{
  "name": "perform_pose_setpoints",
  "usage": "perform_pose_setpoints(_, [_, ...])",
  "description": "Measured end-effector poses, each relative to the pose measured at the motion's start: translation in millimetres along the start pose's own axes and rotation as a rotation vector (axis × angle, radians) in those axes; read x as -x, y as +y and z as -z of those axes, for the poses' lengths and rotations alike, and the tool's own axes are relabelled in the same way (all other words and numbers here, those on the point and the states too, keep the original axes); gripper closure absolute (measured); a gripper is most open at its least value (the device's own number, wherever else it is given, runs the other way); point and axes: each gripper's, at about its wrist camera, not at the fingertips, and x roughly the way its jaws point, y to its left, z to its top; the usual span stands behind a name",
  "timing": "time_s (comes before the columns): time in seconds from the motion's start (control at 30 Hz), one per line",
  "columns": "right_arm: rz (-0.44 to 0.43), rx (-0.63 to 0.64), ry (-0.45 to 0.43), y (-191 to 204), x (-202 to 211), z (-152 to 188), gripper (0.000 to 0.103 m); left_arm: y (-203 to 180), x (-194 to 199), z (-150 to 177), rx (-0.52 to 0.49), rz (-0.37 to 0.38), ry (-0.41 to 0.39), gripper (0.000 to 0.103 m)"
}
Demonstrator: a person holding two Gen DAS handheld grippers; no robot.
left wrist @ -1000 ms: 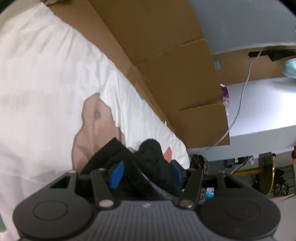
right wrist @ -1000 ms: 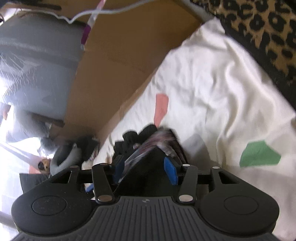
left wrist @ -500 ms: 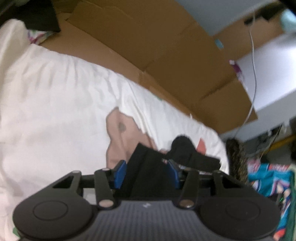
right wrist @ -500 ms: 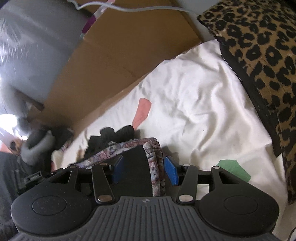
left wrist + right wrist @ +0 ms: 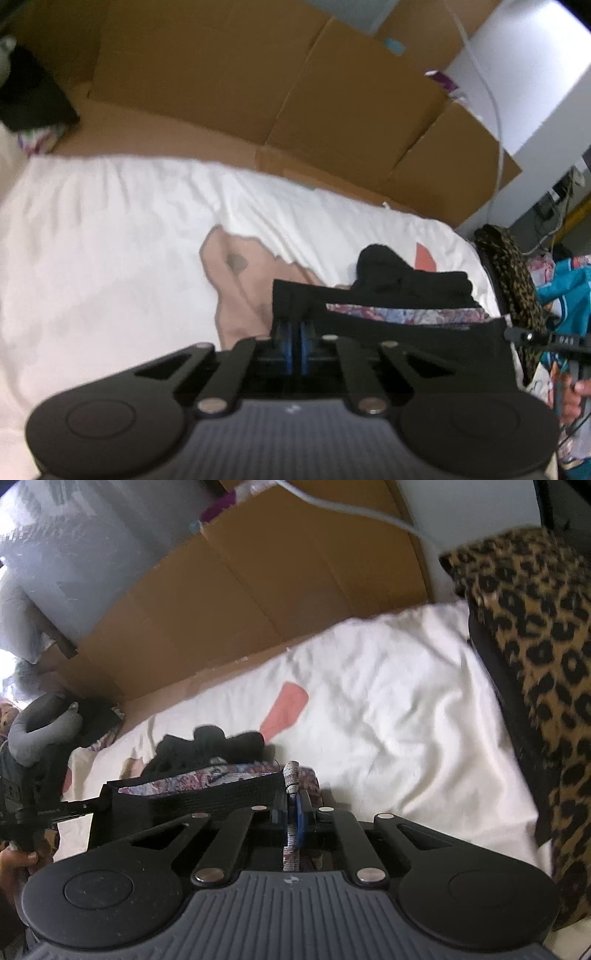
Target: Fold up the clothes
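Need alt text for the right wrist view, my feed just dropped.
The right gripper is shut on one end of a black garment with a patterned lining, held stretched toward the left gripper at the frame's left edge. Beyond it lie a black clothes pile on a white sheet, cardboard behind, and leopard-print fabric at right.

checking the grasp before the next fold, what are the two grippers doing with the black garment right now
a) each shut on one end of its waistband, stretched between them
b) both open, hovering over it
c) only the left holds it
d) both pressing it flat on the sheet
a: the left gripper and the right gripper are each pinched shut on the black garment, whose patterned-lined waistband spans between them above the white sheet.
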Motion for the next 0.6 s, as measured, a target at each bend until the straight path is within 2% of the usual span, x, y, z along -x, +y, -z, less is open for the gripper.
perform_pose_setpoints(0.23, [0.008,0.002,-0.023,7,6,-10,0.101,7,6,-5,0.052,-0.009,-0.022,0.099])
perform_pose_setpoints(0.43, [0.073,-0.026,0.031,2,-21,-8,0.101,6,-14,-4,0.041,-0.069,0.022,0.099])
perform_pose_setpoints(0.6, [0.084,-0.035,0.06,-1,-37,-3,0.1,4,-27,-1,0.019,-0.115,0.044,0.098])
